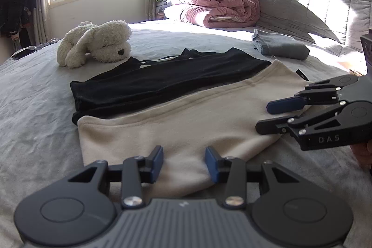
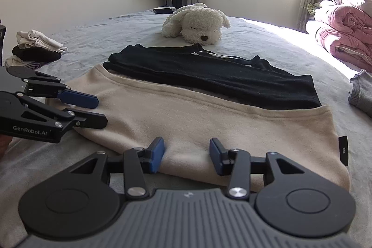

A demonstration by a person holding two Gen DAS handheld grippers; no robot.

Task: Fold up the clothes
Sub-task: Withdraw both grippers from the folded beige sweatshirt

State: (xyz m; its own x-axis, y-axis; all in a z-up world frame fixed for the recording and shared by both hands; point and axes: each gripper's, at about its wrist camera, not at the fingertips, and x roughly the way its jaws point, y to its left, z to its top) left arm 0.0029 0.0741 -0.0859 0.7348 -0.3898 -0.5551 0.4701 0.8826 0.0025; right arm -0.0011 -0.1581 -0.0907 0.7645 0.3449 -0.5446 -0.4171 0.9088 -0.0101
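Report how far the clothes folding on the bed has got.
Done: a grey garment lies folded near the headboard, and a small stack sits at the bed's edge. In hand: both tongs, left and right, are open at the beige garment. Left: that and the black garment.

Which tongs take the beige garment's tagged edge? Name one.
Right. The right tongs hover open at the beige garment near its black tag; the left tongs sit at the opposite end.
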